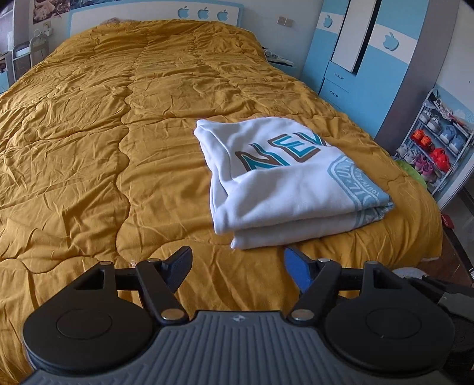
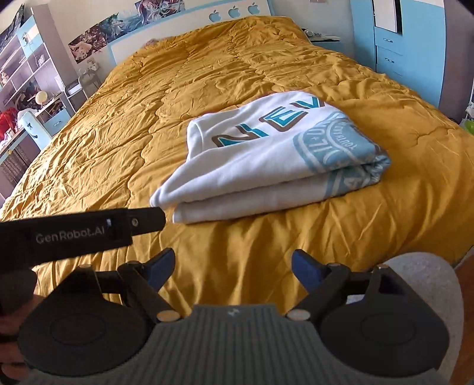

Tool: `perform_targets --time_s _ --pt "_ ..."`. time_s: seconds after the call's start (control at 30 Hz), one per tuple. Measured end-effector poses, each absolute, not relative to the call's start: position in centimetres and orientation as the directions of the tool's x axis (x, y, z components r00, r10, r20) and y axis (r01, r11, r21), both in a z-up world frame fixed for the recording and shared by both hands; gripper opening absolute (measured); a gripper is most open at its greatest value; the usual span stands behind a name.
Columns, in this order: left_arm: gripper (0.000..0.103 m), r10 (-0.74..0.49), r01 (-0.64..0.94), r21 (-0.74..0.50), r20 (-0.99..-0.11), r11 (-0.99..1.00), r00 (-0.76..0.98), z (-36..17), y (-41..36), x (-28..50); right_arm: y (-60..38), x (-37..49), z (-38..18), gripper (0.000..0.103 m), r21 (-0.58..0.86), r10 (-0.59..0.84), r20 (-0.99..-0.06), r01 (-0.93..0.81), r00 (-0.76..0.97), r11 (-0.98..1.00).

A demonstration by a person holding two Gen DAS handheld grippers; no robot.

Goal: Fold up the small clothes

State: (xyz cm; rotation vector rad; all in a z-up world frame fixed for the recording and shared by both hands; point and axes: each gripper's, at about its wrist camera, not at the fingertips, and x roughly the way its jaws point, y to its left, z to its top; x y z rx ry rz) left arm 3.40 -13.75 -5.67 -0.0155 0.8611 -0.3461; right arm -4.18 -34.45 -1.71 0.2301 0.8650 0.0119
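Note:
A white sweatshirt (image 1: 284, 180) with teal and brown lettering lies folded into a thick rectangle on the mustard quilt (image 1: 103, 133); the right wrist view shows the same sweatshirt (image 2: 260, 157) from the near side. My left gripper (image 1: 237, 266) hangs above the quilt just short of the fold's near edge, jaws wide apart with nothing between them. My right gripper (image 2: 232, 266) is likewise open and empty, a little back from the garment. The black body of the left gripper (image 2: 83, 234) crosses the left side of the right wrist view.
The bed fills most of both views, with a white headboard (image 1: 154, 14) at the far end. A blue wardrobe (image 1: 355, 59) and a shoe rack (image 1: 435, 142) stand to the right. Shelves and a desk (image 2: 26, 97) line the left wall. A grey-clothed knee (image 2: 426, 284) is near right.

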Motion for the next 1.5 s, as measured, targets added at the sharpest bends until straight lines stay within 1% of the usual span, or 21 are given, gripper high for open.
perform_targets --time_s 0.03,0.1,0.2,0.3,0.4,0.53,0.8,1.5 --pt "0.08 -0.289 0.295 -0.13 -0.746 0.947 0.6 -5.9 -14.2 3.1 -34.4 -4.3 -1.8 0.082 0.199 0.098 -0.755 0.084 0.648 0.976" --pt "0.08 -0.266 0.274 -0.114 -0.738 0.955 0.621 -6.2 -14.6 2.5 -34.3 -4.5 -1.9 0.081 0.181 0.088 -0.757 0.078 0.647 0.98" --pt "0.08 -0.288 0.298 -0.127 -0.748 0.946 0.598 -6.5 -14.9 2.3 -34.2 -4.5 -2.2 0.081 0.159 0.076 -0.758 0.071 0.647 0.985" --pt "0.081 -0.27 0.295 -0.103 -0.747 0.95 0.607 -6.8 -15.3 1.8 -34.4 -4.5 -2.5 0.081 0.153 0.072 -0.762 0.07 0.643 0.986" --pt "0.082 -0.264 0.284 -0.108 -0.758 0.953 0.597 -7.0 -15.3 1.7 -34.6 -4.5 -2.8 0.081 0.15 0.064 -0.766 0.08 0.64 0.986" --pt "0.085 -0.254 0.282 -0.096 -0.755 0.955 0.604 -7.0 -15.4 1.8 -34.6 -4.3 -2.9 0.081 0.146 0.061 -0.763 0.08 0.644 0.986" --pt "0.085 -0.264 0.278 -0.113 -0.758 0.954 0.597 -7.4 -15.0 2.1 -34.3 -4.1 -3.1 0.081 0.146 0.064 -0.767 0.076 0.638 0.986" --pt "0.086 -0.251 0.265 -0.11 -0.769 0.958 0.588 -7.9 -14.7 2.2 -34.2 -3.7 -3.7 0.081 0.149 0.071 -0.777 0.074 0.625 0.986"
